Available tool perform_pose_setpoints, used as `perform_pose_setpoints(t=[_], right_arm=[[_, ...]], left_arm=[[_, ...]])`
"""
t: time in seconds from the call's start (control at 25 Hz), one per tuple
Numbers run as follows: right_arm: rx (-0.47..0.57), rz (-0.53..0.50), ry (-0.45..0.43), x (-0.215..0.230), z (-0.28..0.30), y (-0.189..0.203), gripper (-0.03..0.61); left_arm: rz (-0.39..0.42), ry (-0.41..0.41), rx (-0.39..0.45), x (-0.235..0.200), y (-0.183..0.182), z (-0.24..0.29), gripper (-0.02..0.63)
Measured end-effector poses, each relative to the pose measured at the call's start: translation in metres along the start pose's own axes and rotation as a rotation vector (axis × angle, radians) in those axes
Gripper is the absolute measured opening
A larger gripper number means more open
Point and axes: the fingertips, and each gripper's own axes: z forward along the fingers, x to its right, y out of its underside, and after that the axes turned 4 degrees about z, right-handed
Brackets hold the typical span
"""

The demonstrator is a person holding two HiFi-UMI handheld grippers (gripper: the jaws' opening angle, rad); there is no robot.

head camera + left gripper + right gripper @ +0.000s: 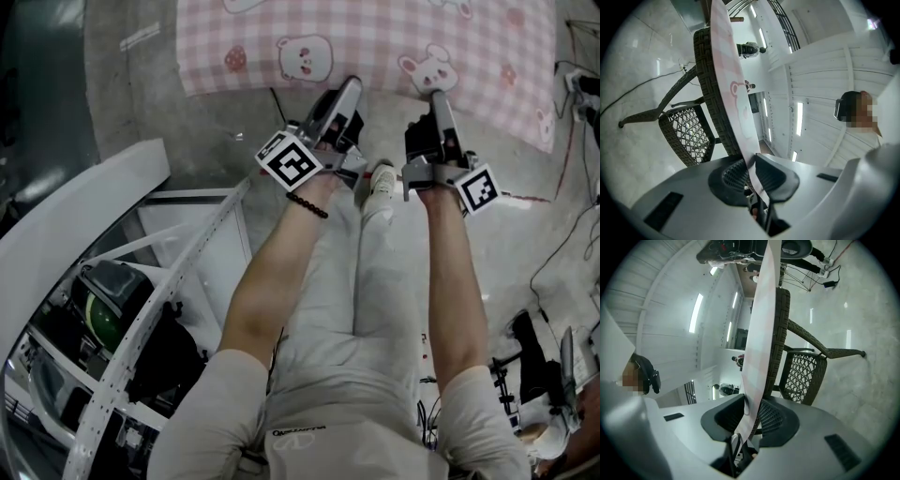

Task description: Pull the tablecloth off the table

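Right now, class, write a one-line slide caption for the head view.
Left gripper and right gripper each pinch the near edge of the pink checked tablecloth.

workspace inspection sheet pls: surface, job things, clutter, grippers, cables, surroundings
Surface: dark woven wicker table, its top under the cloth.
Job's things: pink checked tablecloth with bear and rabbit prints, spread on the table, its near edge running into both grippers.
Clutter: nothing seen on the visible part of the cloth.
Grippers: left gripper and right gripper, side by side, each shut on the cloth's near edge.
Cables: black cables trailing over the floor at the right; a thin red cable near them.
Surroundings: grey concrete floor; white perforated metal frame at the left.
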Motion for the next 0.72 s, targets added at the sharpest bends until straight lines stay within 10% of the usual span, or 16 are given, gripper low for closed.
perform_pose_setpoints(t=[0.72], right_arm=[[0.037, 0.035, -0.019, -0.0059, -0.0015, 0.0012, 0.011]], left_arm=[[-0.014, 0.028, -0.001, 0.0053, 0.001, -0.0017, 0.003]])
